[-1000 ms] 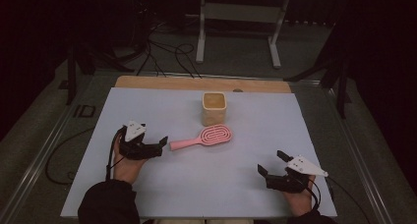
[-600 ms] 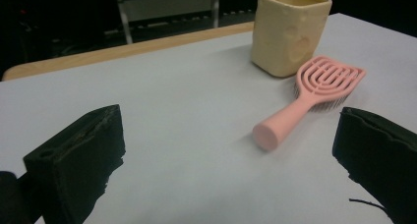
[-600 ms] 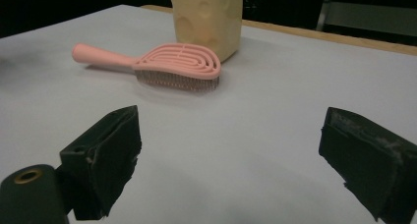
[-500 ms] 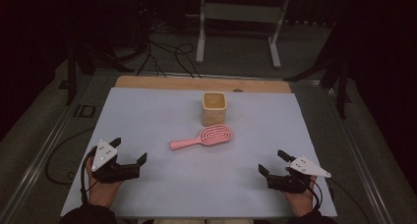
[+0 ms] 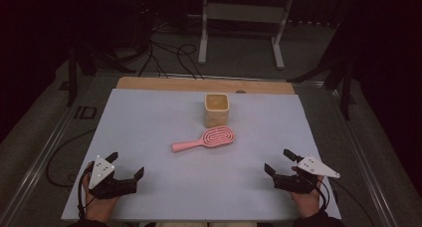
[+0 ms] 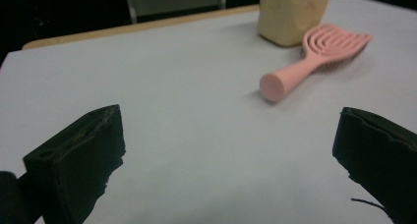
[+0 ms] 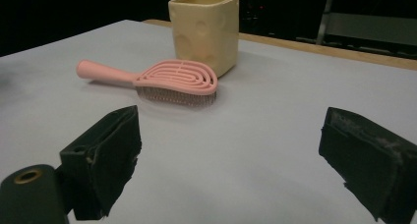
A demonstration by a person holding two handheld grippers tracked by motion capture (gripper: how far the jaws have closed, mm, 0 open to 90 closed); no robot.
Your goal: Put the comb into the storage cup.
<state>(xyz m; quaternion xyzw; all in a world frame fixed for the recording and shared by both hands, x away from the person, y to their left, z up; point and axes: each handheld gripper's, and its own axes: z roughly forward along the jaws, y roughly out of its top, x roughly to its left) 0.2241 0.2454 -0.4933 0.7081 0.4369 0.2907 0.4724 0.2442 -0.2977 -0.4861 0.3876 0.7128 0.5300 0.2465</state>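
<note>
A pink hairbrush (image 5: 211, 138) lies flat on the white table sheet (image 5: 149, 122), its handle pointing left. Just behind it stands a square yellow cup (image 5: 216, 110). My left gripper (image 5: 126, 164) rests at the near left corner, well clear of the brush. It is open, its jaws have just widened a little, and nothing is between them. My right gripper (image 5: 277, 160) sits at the near right, also open and empty. The left gripper view shows the open left gripper (image 6: 228, 121), with the brush (image 6: 314, 57) and cup (image 6: 290, 13) ahead. The right gripper view shows the right gripper (image 7: 230, 118), the brush (image 7: 172, 79) and the cup (image 7: 206, 30).
A wooden strip (image 5: 199, 84) borders the table's far edge. Beyond it, on the dark floor, stand a metal frame (image 5: 244, 13) and loose cables (image 5: 164, 53). Bare sheet lies between the two grippers and the brush.
My left gripper has drawn back from the brush handle, leftward and toward the near edge. The brush and cup lie where they were. The right gripper has stayed put.
</note>
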